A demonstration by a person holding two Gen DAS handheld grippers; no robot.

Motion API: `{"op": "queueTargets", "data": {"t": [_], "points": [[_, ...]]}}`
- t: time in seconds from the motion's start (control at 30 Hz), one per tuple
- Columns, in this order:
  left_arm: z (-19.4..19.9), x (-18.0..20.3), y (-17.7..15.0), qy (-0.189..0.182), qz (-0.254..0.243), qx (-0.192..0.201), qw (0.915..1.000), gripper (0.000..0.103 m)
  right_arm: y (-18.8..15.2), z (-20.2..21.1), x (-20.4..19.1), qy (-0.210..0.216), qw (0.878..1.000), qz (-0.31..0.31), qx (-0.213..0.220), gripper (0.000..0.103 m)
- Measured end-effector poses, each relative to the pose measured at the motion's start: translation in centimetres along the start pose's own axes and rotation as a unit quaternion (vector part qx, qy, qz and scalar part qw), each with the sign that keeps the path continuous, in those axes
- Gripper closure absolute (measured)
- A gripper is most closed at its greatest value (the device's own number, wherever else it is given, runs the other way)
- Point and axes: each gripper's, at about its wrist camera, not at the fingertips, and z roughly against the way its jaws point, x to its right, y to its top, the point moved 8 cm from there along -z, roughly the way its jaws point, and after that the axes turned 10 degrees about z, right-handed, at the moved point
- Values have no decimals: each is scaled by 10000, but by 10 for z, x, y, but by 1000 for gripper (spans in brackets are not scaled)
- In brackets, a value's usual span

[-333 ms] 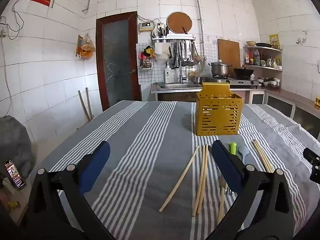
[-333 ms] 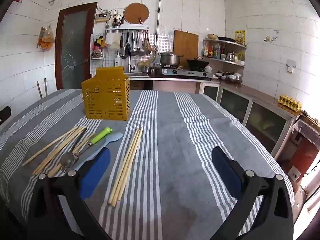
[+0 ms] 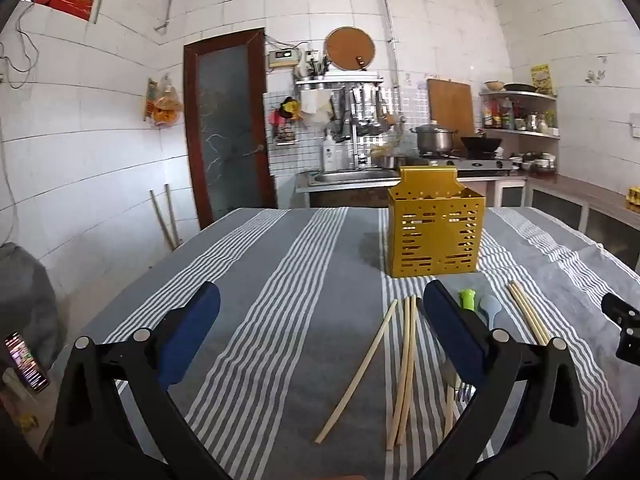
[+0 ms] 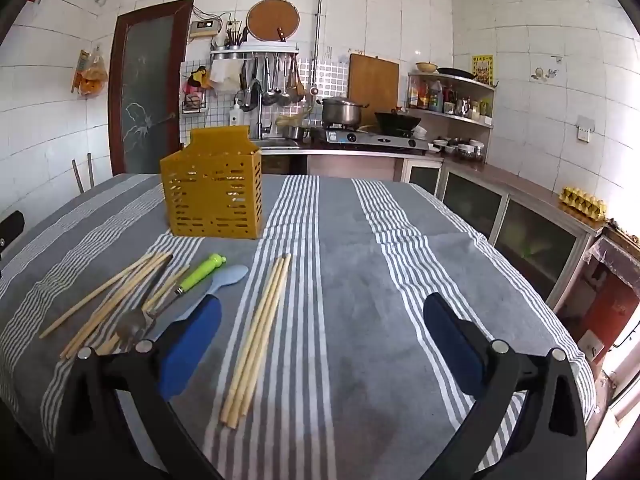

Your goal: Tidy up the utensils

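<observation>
A yellow perforated utensil holder [image 3: 436, 232] [image 4: 214, 196] stands upright on the striped tablecloth. Several bamboo chopsticks [image 3: 404, 364] lie loose in front of it, between my left gripper's fingers. My left gripper [image 3: 320, 336] is open and empty above the cloth. In the right wrist view a chopstick bundle [image 4: 258, 336] lies between the fingers. Left of it lie a green-handled tool [image 4: 200, 274], a pale blue spoon [image 4: 224, 284], a metal spoon [image 4: 132, 326] and more chopsticks [image 4: 116, 298]. My right gripper [image 4: 322, 344] is open and empty.
The round table [image 4: 400, 280] has a grey striped cloth. Its right edge drops toward low cabinets [image 4: 520, 220]. A sink, stove and pots [image 4: 344, 114] line the far wall. A phone [image 3: 26, 362] sits low on the left.
</observation>
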Motion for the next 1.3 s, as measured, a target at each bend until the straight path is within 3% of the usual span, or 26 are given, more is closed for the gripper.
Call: {"op": "queueTargets", "data": {"t": [0.23,0.5,0.97,1.3], "points": [[-8,-14,-8,-400,-46,-83,9992,5,10,31,-24,-257,9994,99,192,4],[-2,-26,-10,-539,49,-209,9983,5,9,61,-37,-241,9993,185,225,4],[33,-15,-35,-325,34,-312,9990,5,-12,64,-25,147,9997,175,122,4],[65,-22,-40,-375,54,-280,9989,5,-21,95,-27,169,9995,146,208,4]]}}
